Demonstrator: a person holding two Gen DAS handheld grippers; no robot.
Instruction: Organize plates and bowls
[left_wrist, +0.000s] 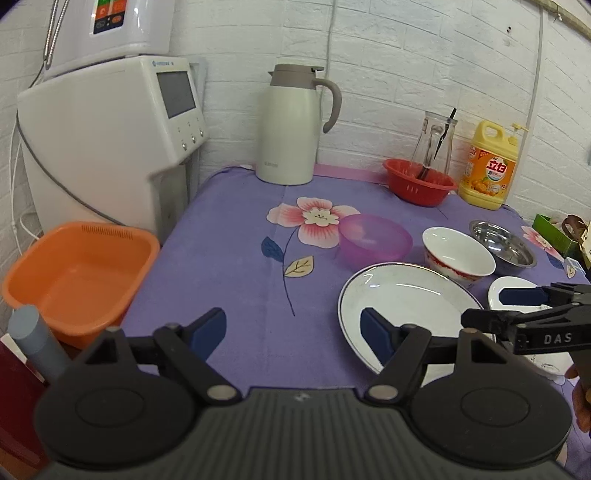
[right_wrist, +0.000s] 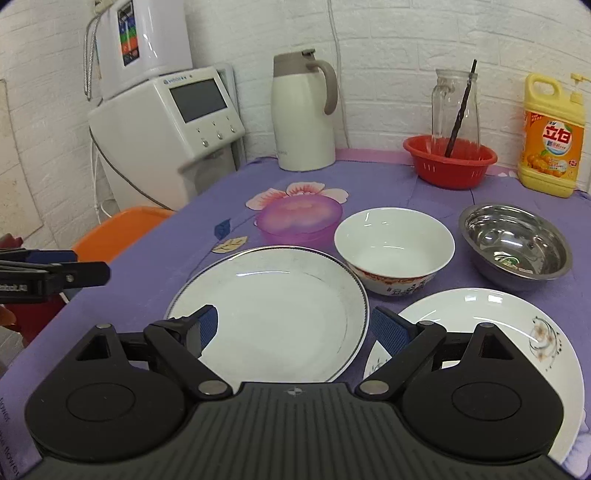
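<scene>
We hold our left gripper (left_wrist: 293, 332) above the near edge of the table (left_wrist: 229, 258), its jaws spread apart with nothing between them; its right finger hangs over the near left rim of the large plate (left_wrist: 402, 295) (whether it touches the plate we cannot tell). Our right gripper (right_wrist: 295, 330) is also spread wide and holds nothing: its left finger is over the large plate, its right finger over the gap between this plate and the flowered plate (right_wrist: 498, 332), which lies at the near right.

The two plates lie just beside each other on the purple cloth. Behind them stand three bowls in a row: the purple bowl (right_wrist: 299, 218) at the left, the white bowl (right_wrist: 393, 245) in the middle, touching or nearly touching the far rim of the large plate, and the steel bowl (right_wrist: 515, 245) at the right. All of them are upright and empty.

At the far edge, against the wall, we see the thermos jug (right_wrist: 303, 122), the red basket (right_wrist: 448, 160) with a glass jar (right_wrist: 456, 107) inside, and the yellow soap bottle (right_wrist: 550, 140). Beside the table at the left sits an orange basin (left_wrist: 77, 277).
</scene>
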